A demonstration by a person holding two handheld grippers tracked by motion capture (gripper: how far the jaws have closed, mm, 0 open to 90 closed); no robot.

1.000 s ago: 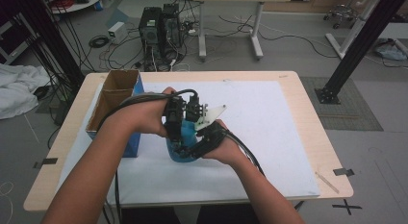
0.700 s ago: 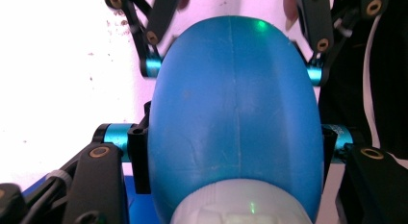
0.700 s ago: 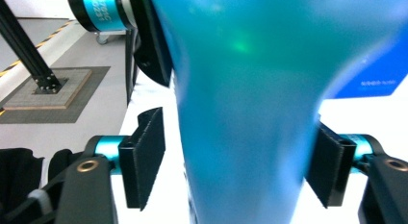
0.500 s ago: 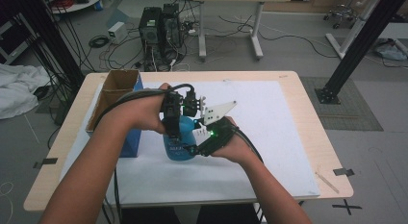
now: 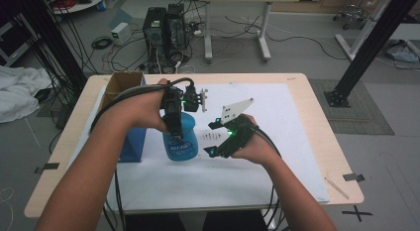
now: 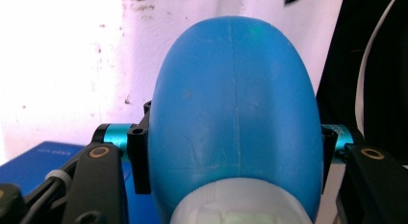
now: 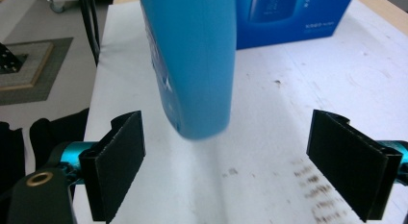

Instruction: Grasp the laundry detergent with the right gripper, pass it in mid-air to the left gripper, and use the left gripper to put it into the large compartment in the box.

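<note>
Blue bottle [image 5: 180, 137] stands upright on the white sheet [image 5: 277, 176] mid-counter [image 5: 317, 99], left tongs [image 5: 174, 123] clamped on its upper part. Right tongs [image 5: 212, 139] just beside it, jaws just opened wide, nothing between the pads. Cardboard box [image 5: 119, 85] at the far left w/ a blue box [image 5: 132, 144] next to it; contents can't tell. Left gripper view: bottle shoulder [image 6: 233, 104] squeezed between both pads. Right gripper view: bottle base [image 7: 192, 65] ahead, blue box [image 7: 293, 15] behind.

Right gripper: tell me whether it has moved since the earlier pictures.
Yes. The right gripper has drawn away to the right from the blue bottle, which the left gripper holds; its jaws have just been opening, nothing between them.
</note>
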